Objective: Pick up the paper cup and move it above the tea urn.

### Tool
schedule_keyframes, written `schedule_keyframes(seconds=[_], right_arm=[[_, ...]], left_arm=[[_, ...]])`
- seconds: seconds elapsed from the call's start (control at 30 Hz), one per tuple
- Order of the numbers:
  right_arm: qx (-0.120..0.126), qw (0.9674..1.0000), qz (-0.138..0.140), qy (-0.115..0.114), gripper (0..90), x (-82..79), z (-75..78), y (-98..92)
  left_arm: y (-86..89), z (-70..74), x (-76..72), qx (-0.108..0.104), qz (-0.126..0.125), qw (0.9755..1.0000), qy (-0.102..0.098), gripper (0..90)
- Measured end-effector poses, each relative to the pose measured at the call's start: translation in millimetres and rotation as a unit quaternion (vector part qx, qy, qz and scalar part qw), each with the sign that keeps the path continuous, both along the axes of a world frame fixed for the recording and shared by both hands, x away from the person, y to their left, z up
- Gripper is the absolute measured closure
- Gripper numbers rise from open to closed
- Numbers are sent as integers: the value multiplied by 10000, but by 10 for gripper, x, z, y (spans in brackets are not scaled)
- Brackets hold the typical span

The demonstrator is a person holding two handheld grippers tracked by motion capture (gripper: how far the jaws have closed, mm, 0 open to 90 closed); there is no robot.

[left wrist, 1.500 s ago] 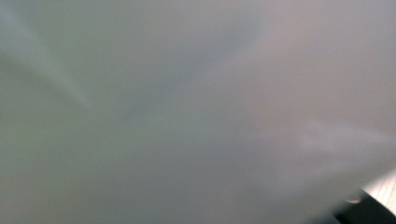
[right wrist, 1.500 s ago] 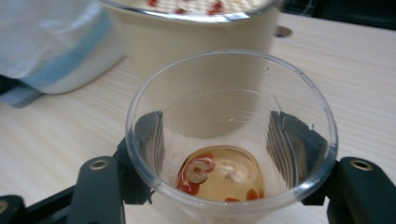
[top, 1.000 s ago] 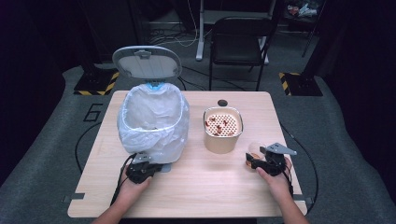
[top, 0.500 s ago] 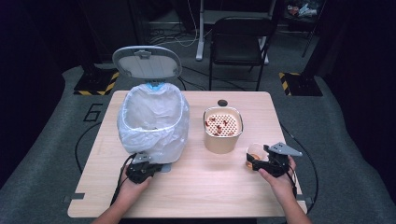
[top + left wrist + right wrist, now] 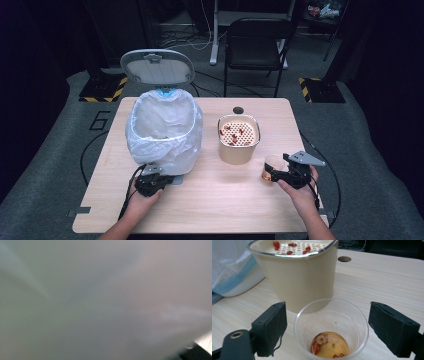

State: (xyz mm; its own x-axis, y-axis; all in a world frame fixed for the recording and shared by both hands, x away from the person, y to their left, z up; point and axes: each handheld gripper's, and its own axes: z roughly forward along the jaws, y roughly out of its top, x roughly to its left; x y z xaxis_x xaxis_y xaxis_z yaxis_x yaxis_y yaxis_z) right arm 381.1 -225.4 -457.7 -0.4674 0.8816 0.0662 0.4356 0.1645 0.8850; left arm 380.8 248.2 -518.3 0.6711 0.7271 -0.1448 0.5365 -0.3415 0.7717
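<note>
The right gripper (image 5: 328, 330) stands released, its jaws having just been opening, both pads clear of the plastic cup (image 5: 331, 330) between them, which rests on the table's near right beside the strainer tub (image 5: 238, 139). The left gripper (image 5: 150, 184) is clenched at the foot of the bag-lined bin (image 5: 164, 131), near left. The setting-down step looks finished; next, the right hand likely needs to back away without tipping the cup, over a pale wooden table (image 5: 215, 200) in a dark room with a chair (image 5: 255, 47) beyond.

Large grey numeral 6 (image 5: 101, 120) on the floor mat (image 5: 75, 135), left of the table (image 5: 210, 210)
</note>
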Motion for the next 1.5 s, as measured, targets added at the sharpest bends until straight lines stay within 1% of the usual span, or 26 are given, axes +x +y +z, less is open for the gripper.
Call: schedule_keyframes(seconds=[0.1,0.17,0.23,0.27,0.3,0.33,0.43,0.5,0.57,0.63,0.7,0.73,0.83,0.9,0.93,1.07,1.1,1.13,1.17,1.3,1.33,1.37,1.4,1.5], right_arm=[[23,9999,54,-100,148,-12,103,18],[-9,9998,54,-187,167,0,181,38],[-32,9997,47,-244,248,23,238,52],[-83,9997,8,-240,298,73,306,75],[-83,9997,-14,-236,356,109,338,91],[-87,9997,-37,-209,387,161,376,111],[-54,10000,-57,0,476,357,461,188],[-26,9999,-39,130,522,499,503,258],[-25,9998,11,176,543,606,529,319],[-76,9996,11,274,561,686,535,374],[-176,9992,-53,365,580,760,513,417],[-187,9989,-81,426,583,793,495,429],[-219,9979,-104,606,633,865,441,448],[-122,9974,-82,701,673,888,428,456],[-95,9970,-78,768,677,899,428,466],[-165,9966,-119,795,701,919,446,481],[-179,9965,-109,808,704,925,451,483],[-191,9961,-123,852,709,926,459,489],[-229,9960,-102,854,716,933,466,490],[-243,9942,-97,1045,733,972,479,513],[-322,9943,-59,1013,736,990,474,523],[-300,9941,-64,1044,738,985,475,532],[-314,9945,-8,1004,748,987,470,532],[-279,9949,49,972,777,963,476,536]], left_arm=[[0,1,0,1,3,10000,4,900],[-1,0,-1,-4,5,10000,1,900],[0,1,0,2,-2,10000,6,900],[0,1,0,-1,0,10000,7,900],[0,1,0,2,-2,10000,4,900],[0,0,0,-4,0,10000,3,900],[1,0,1,-3,-7,10000,6,900],[2,0,2,-5,-12,10000,4,900],[2,0,2,-10,-10,10000,9,900],[3,1,3,-9,-12,10000,9,900],[3,1,2,-9,-11,10000,10,900],[3,1,2,-9,-10,10000,11,900],[3,1,2,-8,-10,10000,12,900],[3,1,3,-9,-9,10000,13,900],[3,1,3,-8,-9,10000,12,900],[2,1,3,-15,-1,10000,17,900],[1,-2,4,-39,-1,10000,11,900],[-12,-5,-7,-126,57,9999,77,900],[-12,-5,-7,-121,67,9999,80,900],[-12,-6,-6,-123,80,9999,80,900],[-12,-5,-6,-121,80,9999,80,900],[-12,-6,-6,-122,82,9999,80,900],[-11,-6,-5,-120,78,9999,80,900],[-10,-7,-4,-125,75,9999,77,900]])
